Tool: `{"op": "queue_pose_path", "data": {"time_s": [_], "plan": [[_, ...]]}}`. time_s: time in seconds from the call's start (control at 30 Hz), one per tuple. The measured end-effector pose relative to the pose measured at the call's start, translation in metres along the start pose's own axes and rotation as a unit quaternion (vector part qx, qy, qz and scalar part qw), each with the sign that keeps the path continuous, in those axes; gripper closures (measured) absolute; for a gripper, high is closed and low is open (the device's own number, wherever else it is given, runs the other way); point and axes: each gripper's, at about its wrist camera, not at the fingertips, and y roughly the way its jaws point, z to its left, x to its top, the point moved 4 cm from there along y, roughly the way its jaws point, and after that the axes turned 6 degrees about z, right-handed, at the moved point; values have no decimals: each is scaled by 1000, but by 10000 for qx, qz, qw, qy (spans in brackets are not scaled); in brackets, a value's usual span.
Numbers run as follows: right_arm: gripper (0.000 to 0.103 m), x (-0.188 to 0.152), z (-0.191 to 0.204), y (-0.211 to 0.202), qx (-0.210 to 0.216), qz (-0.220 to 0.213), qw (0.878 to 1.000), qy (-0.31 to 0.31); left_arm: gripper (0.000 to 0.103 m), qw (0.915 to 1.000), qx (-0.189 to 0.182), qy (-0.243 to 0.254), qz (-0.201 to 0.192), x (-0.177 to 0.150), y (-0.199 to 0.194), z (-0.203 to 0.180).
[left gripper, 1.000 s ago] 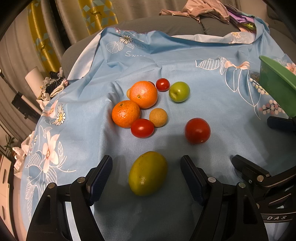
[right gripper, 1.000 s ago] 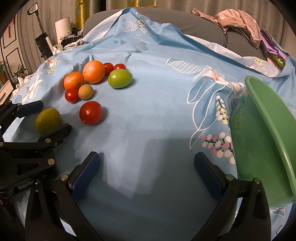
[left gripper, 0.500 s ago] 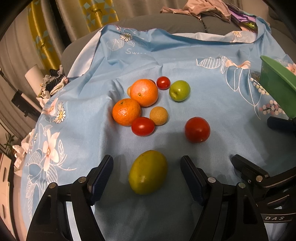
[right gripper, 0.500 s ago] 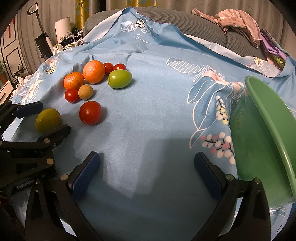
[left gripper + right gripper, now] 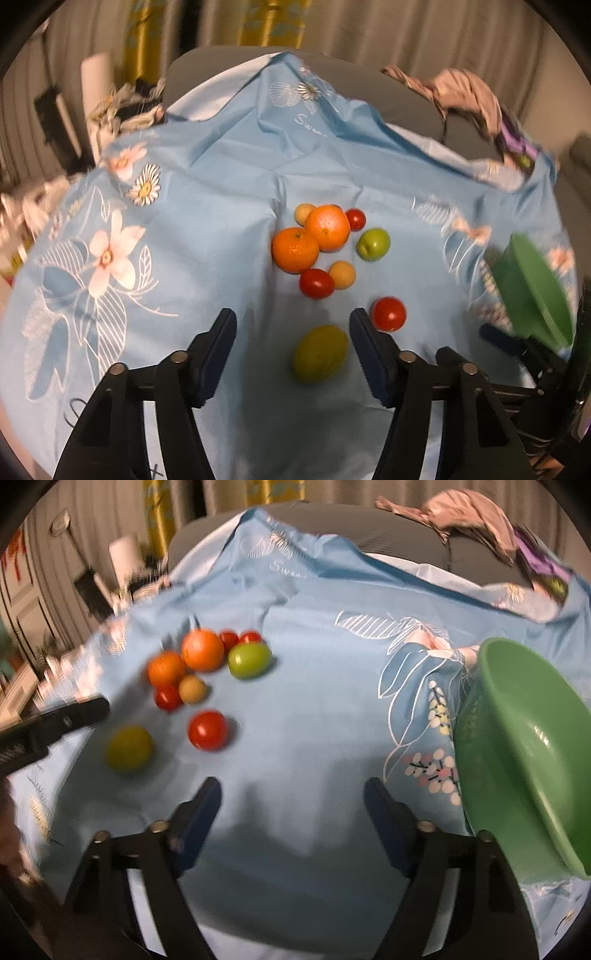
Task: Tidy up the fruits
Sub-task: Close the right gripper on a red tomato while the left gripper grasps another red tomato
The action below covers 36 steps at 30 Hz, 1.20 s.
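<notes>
A yellow-green mango lies on the blue floral cloth between the fingers of my open left gripper, nearer the right finger, untouched. Beyond it lie a red tomato, a smaller tomato, a tan round fruit, two oranges, a green apple and a cherry tomato. My right gripper is open and empty over bare cloth, with the mango and red tomato to its front left. A green bowl stands tilted at its right.
The green bowl shows at the right edge of the left wrist view. Crumpled clothes lie on the grey sofa back behind the cloth. Clutter and a white roll sit off the cloth's far left.
Both grippers have pulled back and lifted, so the fruits look smaller and farther. The left view has swung left; the mango now lies nearer the right finger. Nothing was gripped.
</notes>
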Motion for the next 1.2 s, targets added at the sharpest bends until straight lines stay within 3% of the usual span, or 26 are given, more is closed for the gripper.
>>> {"op": "queue_pose_path", "data": {"time_s": [0.1, 0.17, 0.33, 0.43, 0.53, 0.67, 0.73, 0.8, 1.0, 1.2], "plan": [[52, 11, 0, -12, 323, -28, 9992, 238, 57, 9999, -59, -85, -35, 4, -3, 2], [53, 23, 6, -14, 477, 104, 9985, 263, 62, 9999, -108, -72, -38, 11, -1, 0], [53, 61, 30, 6, 1131, 487, 9923, 158, 63, 9983, -329, -234, 412, 47, 14, -8], [55, 63, 40, 17, 1065, 518, 9929, 95, 62, 9985, -89, -88, 532, 58, 22, -11], [56, 54, 46, 30, 1171, 748, 9903, 59, 62, 9975, -216, -104, 664, 55, 32, -8], [57, 42, 55, 43, 987, 958, 9905, -98, 62, 9949, -110, -247, 970, 48, 45, -3], [60, 41, 55, 51, 841, 1038, 9910, -132, 62, 9945, -230, -255, 991, 49, 46, -5], [71, 42, 53, 54, 796, 1047, 9913, -82, 62, 9928, -288, -306, 1118, 45, 49, -6], [72, 39, 46, 54, 718, 966, 9927, -5, 62, 9881, -110, -426, 1475, 40, 69, -8], [72, 38, 44, 51, 761, 906, 9930, 44, 63, 9874, -194, -714, 1398, 41, 76, -6]]}}
